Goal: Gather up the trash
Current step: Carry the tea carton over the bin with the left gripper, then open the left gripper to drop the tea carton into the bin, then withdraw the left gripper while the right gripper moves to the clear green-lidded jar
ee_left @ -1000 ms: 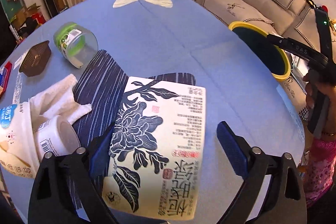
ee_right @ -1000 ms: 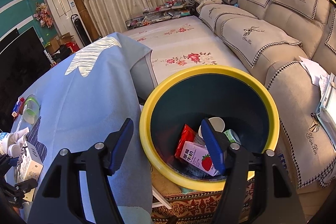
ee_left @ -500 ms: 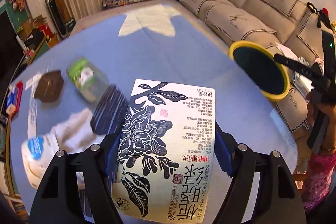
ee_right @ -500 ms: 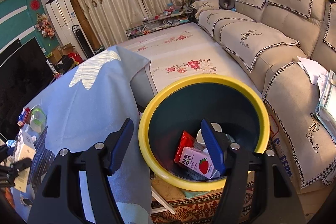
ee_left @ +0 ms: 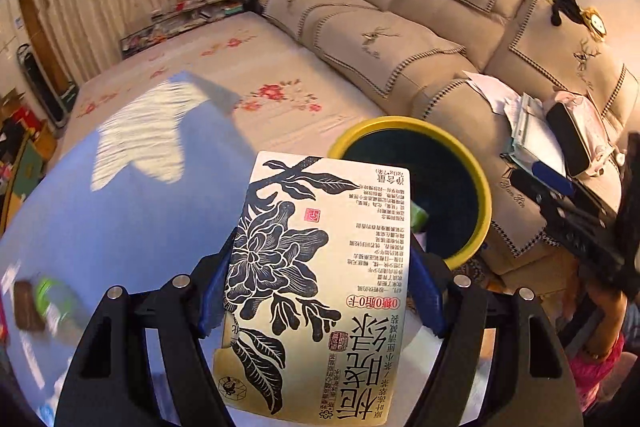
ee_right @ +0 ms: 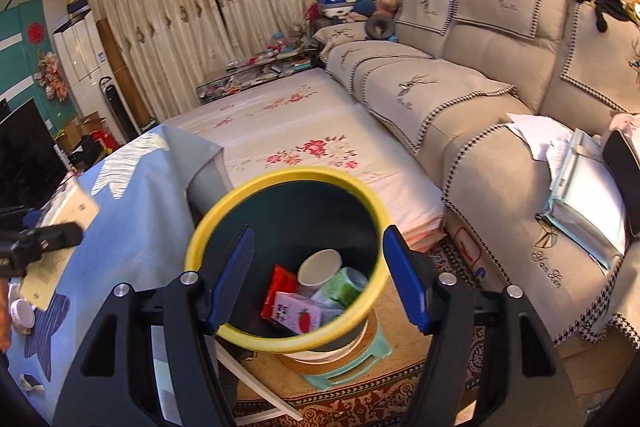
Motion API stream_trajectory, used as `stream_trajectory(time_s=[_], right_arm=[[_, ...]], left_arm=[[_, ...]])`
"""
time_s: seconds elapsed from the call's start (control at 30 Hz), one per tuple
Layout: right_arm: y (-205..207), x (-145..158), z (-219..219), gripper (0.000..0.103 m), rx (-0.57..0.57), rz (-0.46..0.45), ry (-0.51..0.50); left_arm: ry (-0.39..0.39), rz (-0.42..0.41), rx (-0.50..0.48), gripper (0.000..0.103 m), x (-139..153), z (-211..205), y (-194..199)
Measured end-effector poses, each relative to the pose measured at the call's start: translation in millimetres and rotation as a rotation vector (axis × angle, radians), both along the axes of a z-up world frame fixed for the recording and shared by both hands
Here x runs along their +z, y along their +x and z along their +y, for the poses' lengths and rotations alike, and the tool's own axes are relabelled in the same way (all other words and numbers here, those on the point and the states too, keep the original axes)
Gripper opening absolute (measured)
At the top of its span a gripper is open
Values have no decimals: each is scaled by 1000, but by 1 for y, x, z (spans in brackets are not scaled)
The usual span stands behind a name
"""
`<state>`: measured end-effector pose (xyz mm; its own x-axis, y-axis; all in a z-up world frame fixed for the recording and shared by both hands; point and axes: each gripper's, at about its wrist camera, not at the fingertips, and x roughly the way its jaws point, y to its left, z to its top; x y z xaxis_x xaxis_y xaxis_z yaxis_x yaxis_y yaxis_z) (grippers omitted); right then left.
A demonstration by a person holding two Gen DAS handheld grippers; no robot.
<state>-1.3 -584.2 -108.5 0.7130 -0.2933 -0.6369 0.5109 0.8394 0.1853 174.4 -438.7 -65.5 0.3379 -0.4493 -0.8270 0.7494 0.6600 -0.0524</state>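
Note:
My left gripper (ee_left: 320, 291) is shut on a cream tea box (ee_left: 320, 283) printed with a dark flower. It holds the box in the air above the table's right edge, tilted toward the yellow-rimmed trash bin (ee_left: 476, 163). In the right wrist view the same box (ee_right: 56, 247) and left gripper (ee_right: 36, 243) show at the far left. My right gripper (ee_right: 316, 275) is open and empty, hovering over the bin (ee_right: 224, 211), which holds a paper cup (ee_right: 320, 267), a pink carton (ee_right: 298, 315), a red wrapper and a green packet.
The blue-clothed table (ee_left: 120, 207) carries a green-lidded jar (ee_left: 52, 299) and a brown basket (ee_left: 26, 305) at the left. A beige sofa (ee_left: 400, 39) with papers stands behind the bin. The bin rests on a green stool (ee_right: 344, 367) on a patterned rug.
My left gripper closed on the tea box, lifted it off the table and swung it right toward the bin. My right gripper moved slightly closer over the bin, still open.

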Motion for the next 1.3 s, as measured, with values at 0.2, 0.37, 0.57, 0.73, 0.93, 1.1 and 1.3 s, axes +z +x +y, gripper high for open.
stream_trajectory(time_s=[0.2,0.37,0.57,0.73,0.93,1.1,1.3], right_arm=[[-23,-15,-31,63,-69,16,32],[-41,-30,-50,63,-118,40,61],[-53,-42,-60,63,-146,58,80],[-52,-42,-57,63,-143,63,88],[-47,-37,-43,64,-111,67,79],[-31,-32,-23,66,-48,70,68],[1,-15,27,66,93,62,30]], left_arm=[[38,66,-64,74,-33,-93,28],[112,72,-82,74,-72,-146,39],[156,84,-72,74,-105,-183,46],[153,76,-50,85,-105,-183,48],[48,23,-29,85,-37,-136,33],[-87,-60,27,96,30,-58,5],[-191,-105,167,98,75,67,-18]])
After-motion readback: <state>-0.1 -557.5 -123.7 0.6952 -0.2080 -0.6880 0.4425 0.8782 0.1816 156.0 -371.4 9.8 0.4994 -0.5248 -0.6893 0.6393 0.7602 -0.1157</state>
